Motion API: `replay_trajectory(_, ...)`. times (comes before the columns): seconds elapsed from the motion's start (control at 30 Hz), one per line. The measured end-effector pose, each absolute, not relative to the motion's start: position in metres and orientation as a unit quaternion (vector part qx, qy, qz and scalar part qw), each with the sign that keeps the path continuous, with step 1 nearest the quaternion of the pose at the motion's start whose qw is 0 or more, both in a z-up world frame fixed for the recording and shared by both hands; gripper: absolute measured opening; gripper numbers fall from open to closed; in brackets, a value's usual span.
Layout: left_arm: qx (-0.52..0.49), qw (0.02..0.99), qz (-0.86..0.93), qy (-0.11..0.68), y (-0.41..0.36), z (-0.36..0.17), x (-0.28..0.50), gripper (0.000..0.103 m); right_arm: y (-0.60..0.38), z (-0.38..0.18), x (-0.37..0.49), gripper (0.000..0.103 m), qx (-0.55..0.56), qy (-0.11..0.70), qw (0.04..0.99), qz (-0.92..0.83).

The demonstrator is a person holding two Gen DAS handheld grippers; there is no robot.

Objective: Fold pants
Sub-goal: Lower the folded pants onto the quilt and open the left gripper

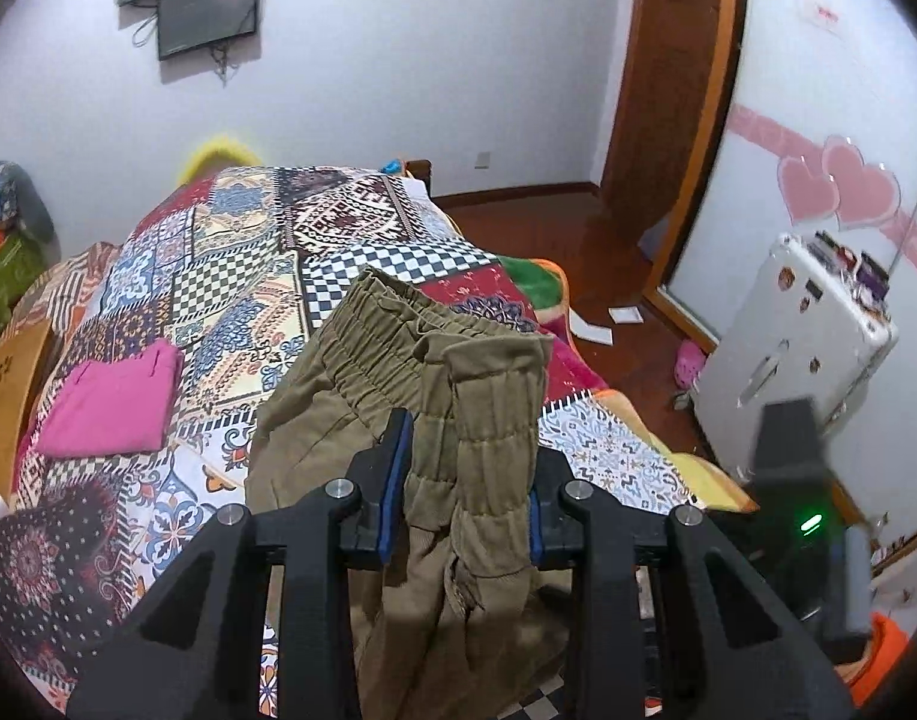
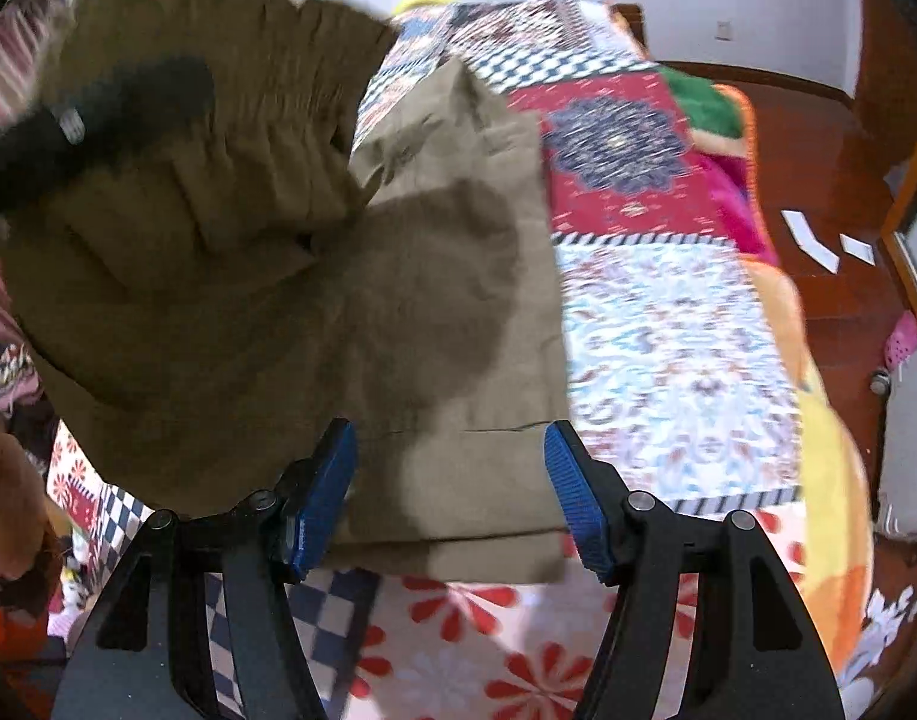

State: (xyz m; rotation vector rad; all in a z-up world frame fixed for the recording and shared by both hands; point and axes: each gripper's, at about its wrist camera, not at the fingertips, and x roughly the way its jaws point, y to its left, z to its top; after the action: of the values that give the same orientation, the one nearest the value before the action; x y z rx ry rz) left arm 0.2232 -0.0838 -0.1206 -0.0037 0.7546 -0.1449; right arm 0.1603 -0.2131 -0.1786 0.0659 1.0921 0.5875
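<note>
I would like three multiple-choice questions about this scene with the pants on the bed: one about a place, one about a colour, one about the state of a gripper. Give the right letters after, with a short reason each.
1. Where does the folded pink garment lie?
A. on the patchwork bedspread, left of the pants
B. on the wooden floor
C. on the white suitcase

2. What colour are the pants?
A. navy blue
B. olive-khaki
C. black

3. How is the right gripper?
A. shut on the pants
B. shut on the pink garment
C. open, with the pants lying between its blue pads

Answers:
1. A, as the left wrist view shows it flat on the bedspread, left of the pants.
2. B, in both views the cloth is olive-khaki.
3. C, its jaws stand wide apart; only the left gripper pinches the pants.
</note>
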Motion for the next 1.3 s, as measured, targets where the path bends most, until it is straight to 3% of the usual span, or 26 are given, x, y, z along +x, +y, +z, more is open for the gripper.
replay_trajectory(0.67, 0.016, 0.859, -0.118, 0.497, -0.134, -0.199, 0.254, 0.032, -0.284, -0.156, 0.152, 0.062, 0.052, 0.474, 0.86, 0.181)
replay_trajectory(0.8, 0.019, 0.85, -0.127, 0.511, -0.139, -0.21, 0.253, 0.038, -0.281, -0.155, 0.151, 0.062, 0.042, 0.47, 0.864, 0.179)
replay_trajectory(0.87, 0.03, 0.849, -0.132, 0.51, -0.143, -0.212, 0.251, 0.045, -0.279, -0.154, 0.15, 0.062, 0.042, 0.47, 0.863, 0.183)
replay_trajectory(0.93, 0.042, 0.848, -0.142, 0.509, -0.147, -0.213, 0.245, 0.059, -0.276, -0.155, 0.15, 0.062, 0.043, 0.471, 0.861, 0.186)
replay_trajectory(1.0, 0.05, 0.849, -0.144, 0.505, -0.149, -0.213, 0.241, 0.065, -0.273, -0.154, 0.149, 0.062, 0.04, 0.471, 0.861, 0.185)
replay_trajectory(1.3, 0.025, 0.854, -0.152, 0.497, -0.127, -0.201, 0.208, 0.067, -0.268, -0.146, 0.143, 0.063, 0.045, 0.464, 0.863, 0.193)
